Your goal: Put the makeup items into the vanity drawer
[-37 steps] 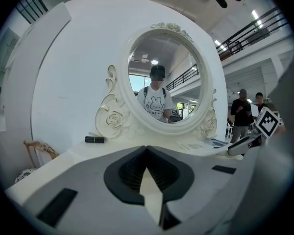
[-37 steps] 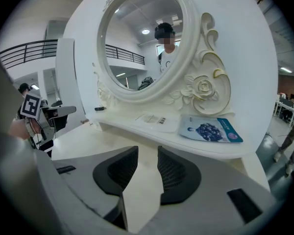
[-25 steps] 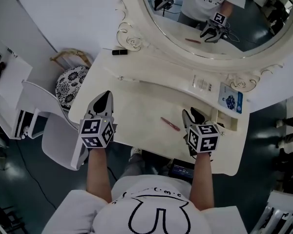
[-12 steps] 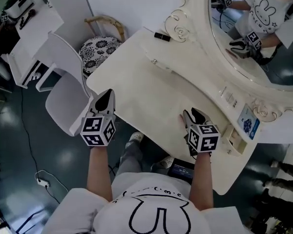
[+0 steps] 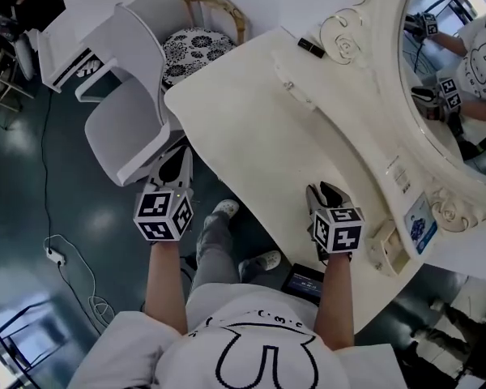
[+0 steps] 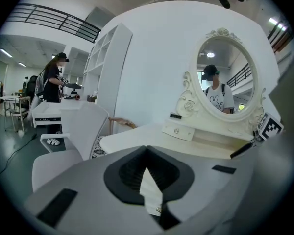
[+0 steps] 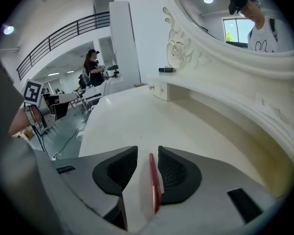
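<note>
The right gripper point(image 7: 148, 151) had its fingers point(image 7: 174, 173) spread, and 1 slim red makeup pencil point(image 7: 153, 185) lay between them on the table point(image 7: 137, 121). It sat close against the right-hand finger, with a clear gap to the other, and nothing was pinching it. Ahead of these fingers, across the table, stood a small closed drawer with a knob point(image 7: 158, 89). Just beyond it lay a short black item point(image 7: 165, 70) beside the carved frame of the mirror point(image 7: 225, 13).

The left gripper point(image 6: 146, 148) had its fingers point(image 6: 127, 173) pressed together at the tips with nothing between them. It hung at the table's outer edge, well apart from the pencil. A white chair point(image 5: 134, 128) stood just beyond its fingers.
</note>
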`<control>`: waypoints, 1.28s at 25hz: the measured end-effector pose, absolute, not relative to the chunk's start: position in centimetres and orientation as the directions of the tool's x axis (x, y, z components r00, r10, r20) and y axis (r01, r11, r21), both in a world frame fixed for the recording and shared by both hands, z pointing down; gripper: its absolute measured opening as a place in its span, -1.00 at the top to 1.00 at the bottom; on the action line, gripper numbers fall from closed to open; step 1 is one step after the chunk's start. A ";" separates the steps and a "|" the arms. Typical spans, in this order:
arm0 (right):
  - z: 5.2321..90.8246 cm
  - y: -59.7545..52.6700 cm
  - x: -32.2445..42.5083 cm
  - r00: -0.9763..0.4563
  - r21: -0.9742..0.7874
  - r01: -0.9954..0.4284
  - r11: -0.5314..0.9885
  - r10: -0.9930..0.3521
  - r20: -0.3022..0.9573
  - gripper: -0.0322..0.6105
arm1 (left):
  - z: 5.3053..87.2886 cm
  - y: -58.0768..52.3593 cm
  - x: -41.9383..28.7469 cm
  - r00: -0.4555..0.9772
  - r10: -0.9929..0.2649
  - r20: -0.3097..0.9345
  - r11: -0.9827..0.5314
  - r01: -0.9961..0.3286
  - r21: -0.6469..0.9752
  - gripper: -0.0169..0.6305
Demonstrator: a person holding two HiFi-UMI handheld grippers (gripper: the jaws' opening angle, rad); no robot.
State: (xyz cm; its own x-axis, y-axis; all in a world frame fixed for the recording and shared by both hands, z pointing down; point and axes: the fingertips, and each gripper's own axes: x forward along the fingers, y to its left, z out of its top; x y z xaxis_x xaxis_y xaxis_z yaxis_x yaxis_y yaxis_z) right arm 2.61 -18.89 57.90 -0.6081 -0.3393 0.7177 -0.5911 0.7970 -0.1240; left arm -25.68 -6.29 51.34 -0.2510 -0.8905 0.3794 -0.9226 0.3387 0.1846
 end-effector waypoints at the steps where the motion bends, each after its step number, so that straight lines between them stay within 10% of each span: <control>1: 58.3 -18.7 2.9 -0.603 -0.124 -0.587 0.800 -0.330 0.726 0.53 | 51.8 -6.1 -25.3 -0.250 -0.888 0.386 0.342 -0.920 0.191 0.92; 32: 54.2 -22.1 5.1 -0.572 -0.111 -0.720 0.685 -0.495 0.654 0.76 | 46.8 -14.9 -23.4 -0.065 -0.944 0.324 0.113 -0.985 0.132 0.92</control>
State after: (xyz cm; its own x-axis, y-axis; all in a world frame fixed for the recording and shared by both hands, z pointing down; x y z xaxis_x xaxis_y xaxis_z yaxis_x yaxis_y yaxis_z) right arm 5.10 -22.07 54.16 -0.5722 -0.4952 0.6538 -0.7196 0.6855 -0.1107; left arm -23.40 -14.88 46.75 -0.0653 -0.9439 0.3236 -0.9847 0.1134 0.1321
